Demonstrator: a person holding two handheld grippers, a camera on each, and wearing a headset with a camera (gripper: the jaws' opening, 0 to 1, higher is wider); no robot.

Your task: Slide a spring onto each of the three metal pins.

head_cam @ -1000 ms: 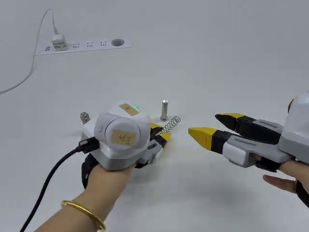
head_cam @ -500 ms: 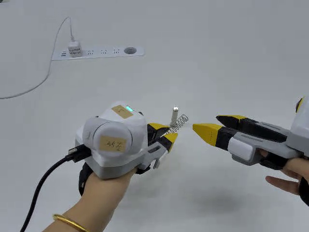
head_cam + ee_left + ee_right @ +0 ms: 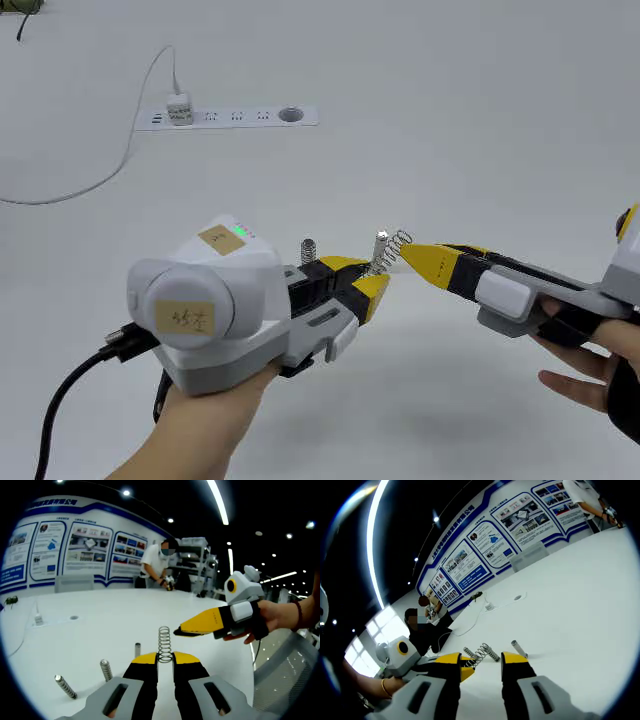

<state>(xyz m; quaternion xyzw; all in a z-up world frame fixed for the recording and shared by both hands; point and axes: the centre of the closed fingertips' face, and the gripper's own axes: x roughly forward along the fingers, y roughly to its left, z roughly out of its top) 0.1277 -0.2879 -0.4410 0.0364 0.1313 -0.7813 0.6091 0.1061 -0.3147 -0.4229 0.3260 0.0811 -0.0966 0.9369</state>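
Three pins (image 3: 137, 649) (two sprung), one spring (image 3: 164, 642) held

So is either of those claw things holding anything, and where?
The left gripper pinches a spring by one end; the right gripper holds nothing.

- Your white workbench (image 3: 480, 120) carries a power strip (image 3: 235, 116) at its far side, with one plug (image 3: 180, 108) in it and a cable (image 3: 110, 170) trailing away.
- Nearer you, a bare pin (image 3: 137, 649) stands upright, with a spring-covered pin (image 3: 105, 670) and a second spring-covered pin (image 3: 65, 686) beside it.
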